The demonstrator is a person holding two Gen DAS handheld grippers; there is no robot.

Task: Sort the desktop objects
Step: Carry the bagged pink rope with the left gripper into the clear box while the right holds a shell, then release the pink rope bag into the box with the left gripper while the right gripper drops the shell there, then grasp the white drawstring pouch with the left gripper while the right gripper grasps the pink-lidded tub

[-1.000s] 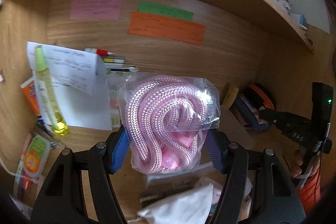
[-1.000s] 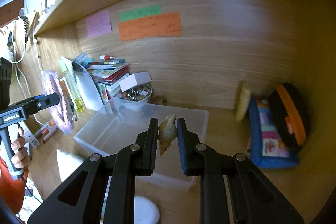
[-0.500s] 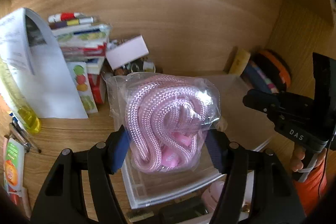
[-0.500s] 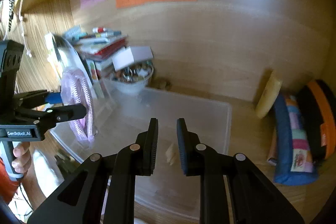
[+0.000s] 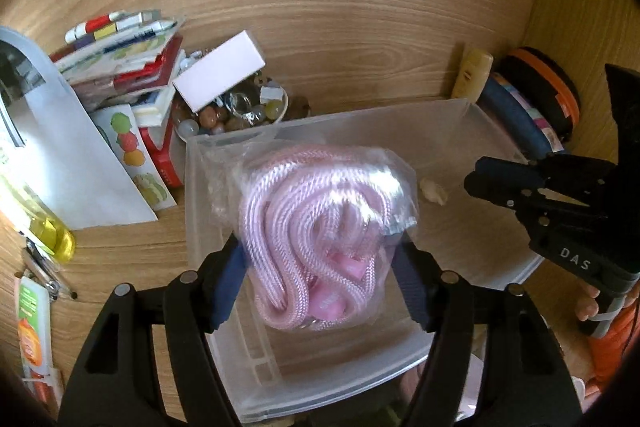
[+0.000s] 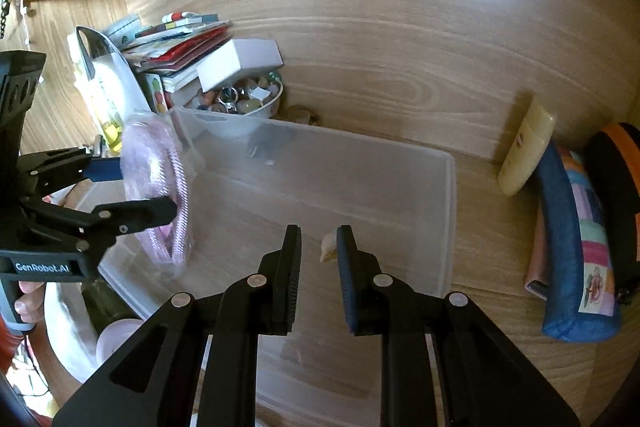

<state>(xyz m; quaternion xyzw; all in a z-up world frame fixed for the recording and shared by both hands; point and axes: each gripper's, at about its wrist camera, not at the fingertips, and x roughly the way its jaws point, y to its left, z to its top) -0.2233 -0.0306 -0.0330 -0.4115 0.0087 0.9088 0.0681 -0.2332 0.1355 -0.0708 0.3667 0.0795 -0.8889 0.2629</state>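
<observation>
Over the clear plastic bin [image 5: 472,123], the left tongs [image 5: 320,279] reach forward and downward, clamped on a bagged pink rope [image 5: 320,227] whose coils stand upright between the blue pads, the bundle's long axis running up out of the grip. From the right wrist view the bag [image 6: 160,187] hangs edge-on above the bin's left wall [image 6: 188,147]. The right tongs [image 6: 319,267] sit low over the bin with their fingers parted and nothing between them. A small pale shell [image 6: 329,247] lies on the bin floor just beyond the right finger; the left view shows it [image 5: 432,191] near the bin's right side. Most of the bin floor is bare. A bowl of beads [image 5: 236,115] touches the bin's far left corner, and a pencil case [image 6: 576,247] lies on the counter [image 6: 492,227] right of the bin.
</observation>
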